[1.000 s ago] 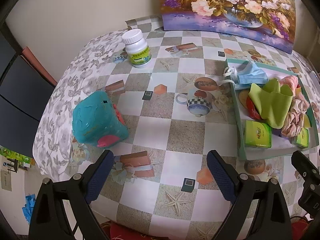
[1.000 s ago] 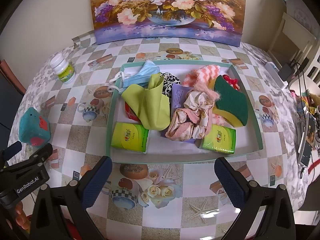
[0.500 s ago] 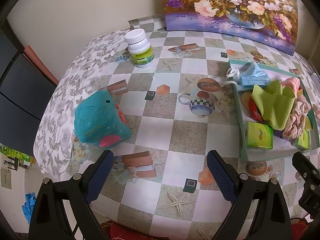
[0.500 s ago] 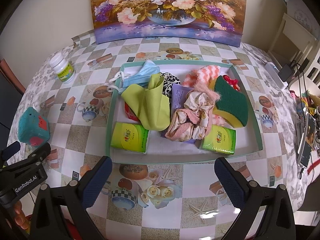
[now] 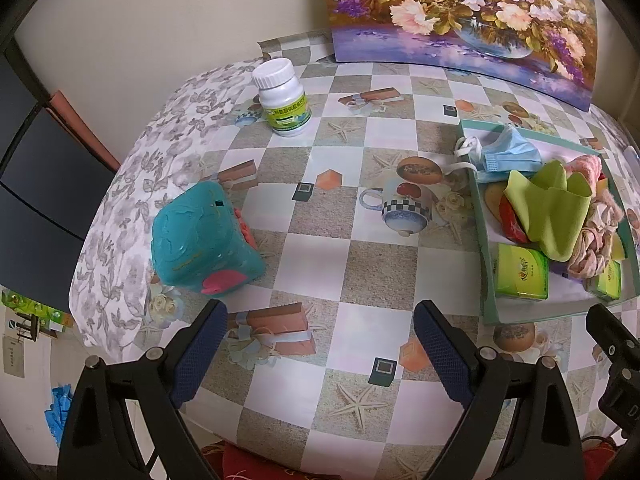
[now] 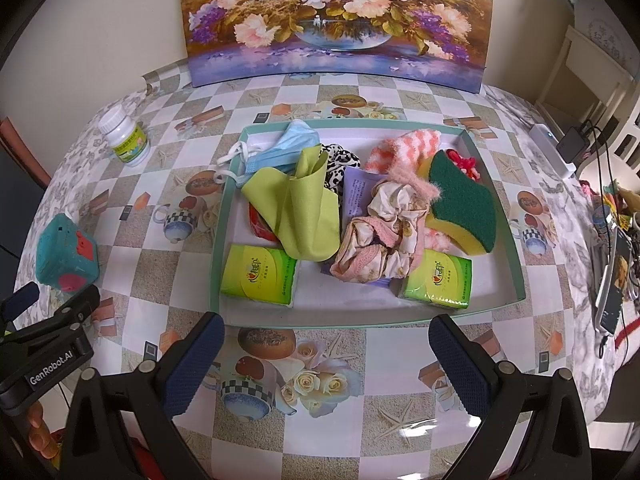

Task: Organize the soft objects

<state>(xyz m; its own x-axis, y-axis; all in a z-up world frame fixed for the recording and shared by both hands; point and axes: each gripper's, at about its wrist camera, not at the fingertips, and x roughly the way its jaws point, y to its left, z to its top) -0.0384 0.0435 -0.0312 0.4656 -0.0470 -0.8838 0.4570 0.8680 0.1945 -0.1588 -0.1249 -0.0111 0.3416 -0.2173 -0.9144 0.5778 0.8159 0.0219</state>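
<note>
Over on the far left, a teal soft foam cube with red patches sits alone on the checked oilcloth-covered table, well apart from everything else soft. Just in front of it the left gripper hangs above the table edge, its blue-padded fingers spread wide with nothing between them. Further back stands a white plastic pill bottle with a green label, upright near the wall. Moving right, a shallow teal-rimmed tray holds the rest: a pale blue face mask draped over its back left corner with the ear loops spilling onto the table, a lime green cloth crumpled beside it, a green tissue packet at the front left, a bunched pink and cream floral scrunchie in the middle, a second green tissue pack at the front right, and a green-and-yellow scouring sponge tilted against a pink-and-white striped fuzzy sock. The right gripper hovers before the tray's near rim, jaws wide apart and empty. A floral painting leans against the wall behind.
</note>
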